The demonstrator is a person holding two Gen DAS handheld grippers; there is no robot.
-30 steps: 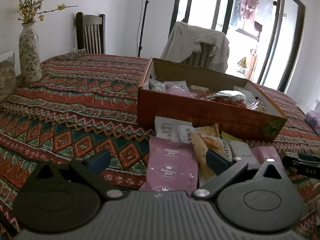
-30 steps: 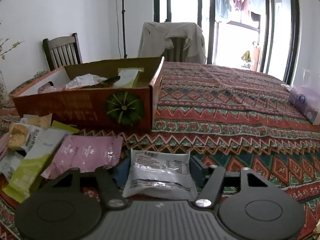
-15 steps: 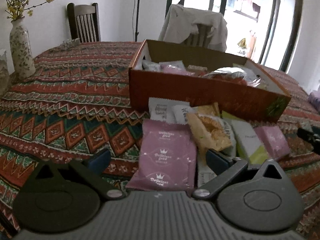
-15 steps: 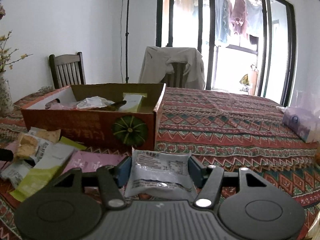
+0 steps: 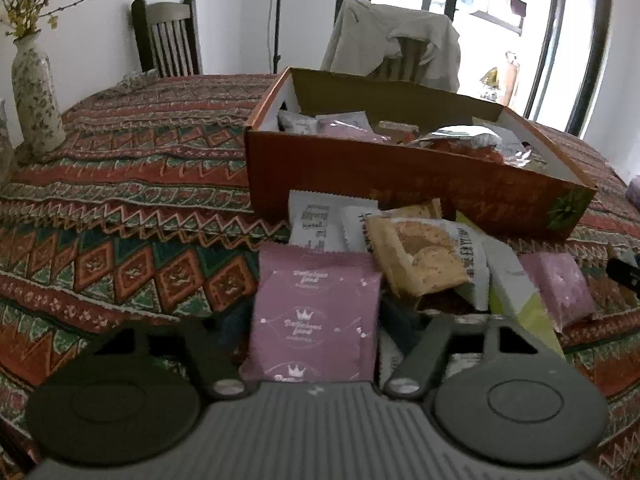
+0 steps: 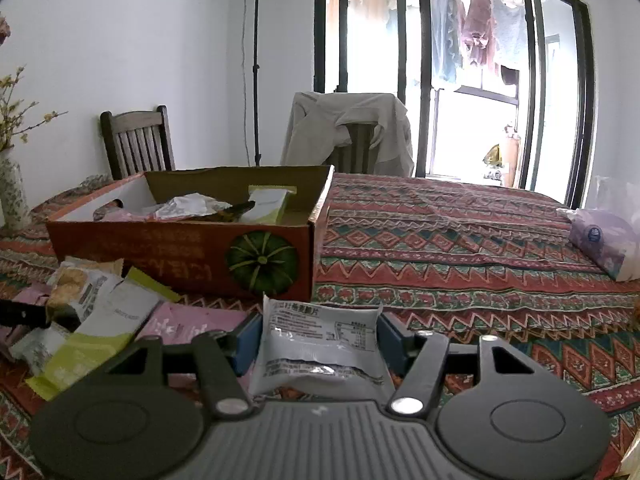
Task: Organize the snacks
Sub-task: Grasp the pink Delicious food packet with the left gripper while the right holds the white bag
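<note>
Left wrist view: the orange cardboard box (image 5: pixel 400 172) on the patterned tablecloth (image 5: pixel 120 208) holds mixed snack packets. A heap of packets lies against its near wall. The left gripper (image 5: pixel 316 320) is closing around a pink packet (image 5: pixel 316 312); whether its pads press yet I cannot tell.

Right wrist view: the same box (image 6: pixel 180 248) holds crumpled wrappers and a pale green packet (image 6: pixel 270 204). The right gripper (image 6: pixel 318 340) clamps a silver packet (image 6: pixel 320 344).

A home dining room: patterned tablecloth (image 5: pixel 120 184), wooden chair (image 6: pixel 138 144), flower vase (image 5: pixel 34 96), laundry (image 6: pixel 476 36) outside the window.
</note>
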